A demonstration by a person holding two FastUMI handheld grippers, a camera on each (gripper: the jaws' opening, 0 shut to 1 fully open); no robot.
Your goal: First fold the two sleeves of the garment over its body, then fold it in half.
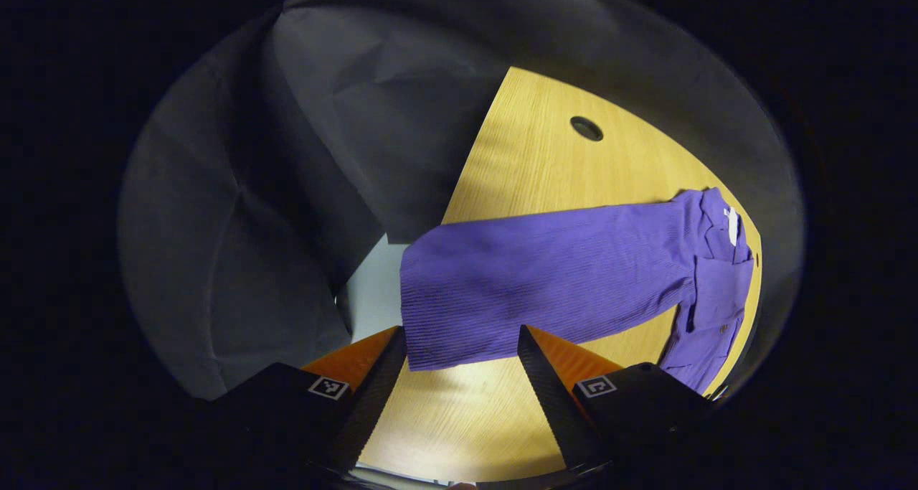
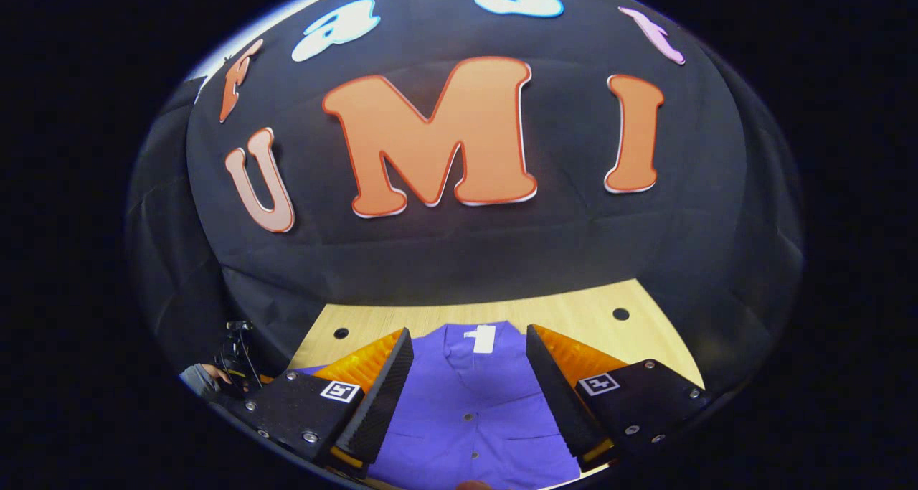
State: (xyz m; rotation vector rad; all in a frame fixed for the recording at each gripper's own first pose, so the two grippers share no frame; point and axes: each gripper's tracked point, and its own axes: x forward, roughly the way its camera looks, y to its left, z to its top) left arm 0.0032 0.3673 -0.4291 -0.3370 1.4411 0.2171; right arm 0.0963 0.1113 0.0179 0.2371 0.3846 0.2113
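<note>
A purple ribbed garment lies on the wooden table (image 1: 531, 167). In the left gripper view one long sleeve (image 1: 545, 275) stretches leftward from the body (image 1: 717, 296) to the table's left edge. My left gripper (image 1: 461, 332) is open, its fingers straddling the sleeve's cuff end without pressing on it. In the right gripper view the garment's front (image 2: 473, 411) faces up, showing collar, white label (image 2: 484, 338) and a row of buttons. My right gripper (image 2: 467, 331) hovers open over the chest, just below the collar, holding nothing.
Round holes pierce the table (image 2: 574, 307) near its far edge, one hole (image 1: 587, 128) in the left gripper view and two holes (image 2: 621, 313) in the right. Black cloth walls stand close behind. A person's hand (image 2: 203, 375) shows at the lower left.
</note>
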